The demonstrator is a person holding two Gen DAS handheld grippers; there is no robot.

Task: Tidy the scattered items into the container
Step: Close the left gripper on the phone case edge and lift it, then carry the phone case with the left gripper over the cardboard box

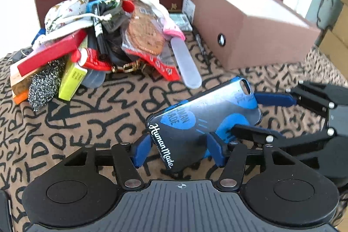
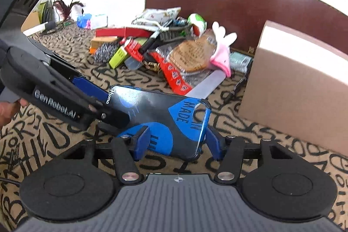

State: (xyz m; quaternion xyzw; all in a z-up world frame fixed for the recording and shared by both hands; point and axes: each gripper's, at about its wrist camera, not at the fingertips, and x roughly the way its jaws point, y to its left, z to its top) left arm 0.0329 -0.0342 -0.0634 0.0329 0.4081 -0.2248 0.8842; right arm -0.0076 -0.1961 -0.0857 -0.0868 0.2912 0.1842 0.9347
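A letter-patterned brown cloth covered the table. Both grippers held the phone case aloft: left gripper and right gripper clamped opposite ends. Uneven release could drop it short of the cardboard box.

hidden: far side of brown box cut by frame edge | pile: lower items buried, labels unreadable
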